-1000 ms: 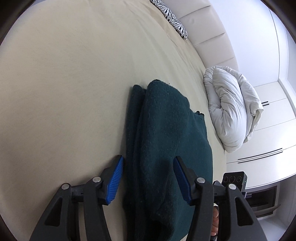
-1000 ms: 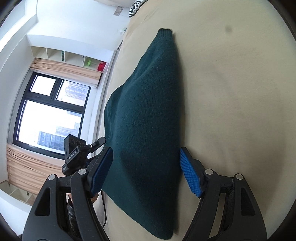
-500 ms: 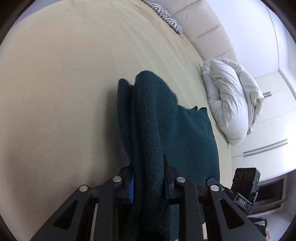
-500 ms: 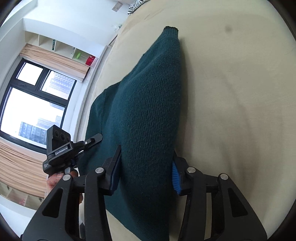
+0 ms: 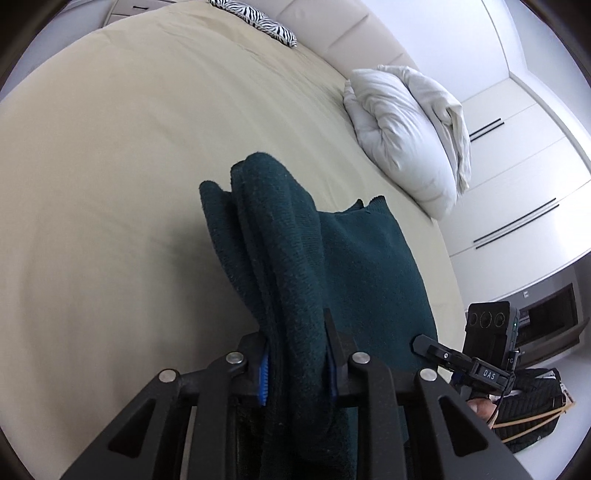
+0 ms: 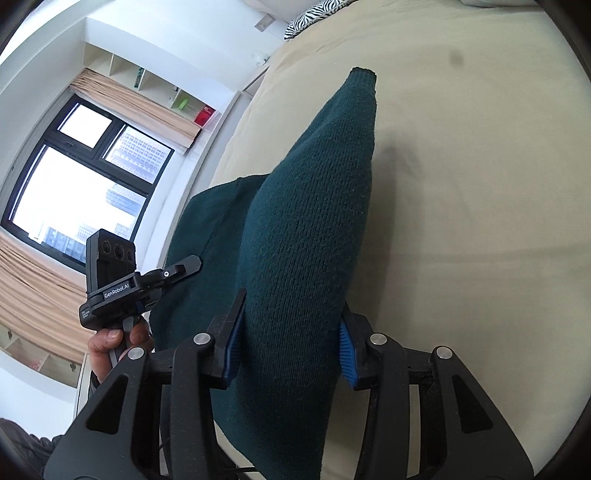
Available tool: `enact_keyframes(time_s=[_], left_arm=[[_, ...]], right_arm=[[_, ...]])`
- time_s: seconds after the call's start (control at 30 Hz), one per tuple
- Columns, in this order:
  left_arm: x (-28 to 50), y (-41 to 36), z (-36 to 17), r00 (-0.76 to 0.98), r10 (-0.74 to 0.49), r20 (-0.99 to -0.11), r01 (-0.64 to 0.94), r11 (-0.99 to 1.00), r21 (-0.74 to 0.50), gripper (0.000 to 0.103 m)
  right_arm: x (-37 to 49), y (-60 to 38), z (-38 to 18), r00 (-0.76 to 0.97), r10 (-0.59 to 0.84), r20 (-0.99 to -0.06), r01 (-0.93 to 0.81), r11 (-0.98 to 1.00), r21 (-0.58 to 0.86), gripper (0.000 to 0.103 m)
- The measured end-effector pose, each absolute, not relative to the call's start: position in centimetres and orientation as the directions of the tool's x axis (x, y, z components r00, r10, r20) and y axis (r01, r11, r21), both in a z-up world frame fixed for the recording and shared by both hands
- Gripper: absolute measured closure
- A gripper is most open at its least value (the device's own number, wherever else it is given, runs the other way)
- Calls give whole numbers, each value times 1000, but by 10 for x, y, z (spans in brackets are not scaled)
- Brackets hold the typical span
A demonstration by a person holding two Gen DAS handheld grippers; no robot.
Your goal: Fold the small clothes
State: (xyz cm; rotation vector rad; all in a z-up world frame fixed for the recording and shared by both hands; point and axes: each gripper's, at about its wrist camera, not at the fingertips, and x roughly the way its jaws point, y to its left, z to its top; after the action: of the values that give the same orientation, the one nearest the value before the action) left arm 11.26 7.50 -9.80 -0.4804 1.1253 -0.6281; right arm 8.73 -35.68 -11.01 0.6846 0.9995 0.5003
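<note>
Dark green knit, the sweater (image 5: 354, 266) lies on the beige bed (image 5: 110, 184), near the edge we stand at, partly raised off the sheet. Our left gripper (image 5: 297, 363) is clamped on a bunched fold of it; our right gripper (image 6: 291, 338) pinches another thick fold. Toward the bed's far edge sits a white duvet (image 5: 402, 136), and a zebra-print pillow (image 5: 255, 16) at the far corner.

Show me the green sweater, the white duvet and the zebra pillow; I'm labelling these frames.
green sweater (image 6: 306, 258), right wrist view, on the raised knit fold.
white duvet (image 5: 402, 136), left wrist view, on its bunched middle.
zebra pillow (image 5: 255, 20), left wrist view, on its striped top.
</note>
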Motion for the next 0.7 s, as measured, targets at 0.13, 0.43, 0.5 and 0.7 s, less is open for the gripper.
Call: enact_keyframes(time_s=[0.13, 0.43, 0.5, 0.7], left_arm=[[95, 68, -122, 259, -670, -696, 193, 742, -642, 78], [86, 80, -162, 248, -672, -697, 109, 735, -670, 76], [87, 77, -161, 251, -671, -698, 107, 735, -669, 75], [76, 81, -148, 294, -657, -694, 105, 744, -660, 74]], right_arm=[[54, -364, -122, 456, 662, -595, -53, 688, 724, 63], [19, -378, -182, 481, 680, -553, 44, 611, 790, 61], [19, -378, -183, 484, 679, -552, 43, 612, 790, 60], [19, -381, -175, 505, 664, -551, 86, 597, 798, 56]])
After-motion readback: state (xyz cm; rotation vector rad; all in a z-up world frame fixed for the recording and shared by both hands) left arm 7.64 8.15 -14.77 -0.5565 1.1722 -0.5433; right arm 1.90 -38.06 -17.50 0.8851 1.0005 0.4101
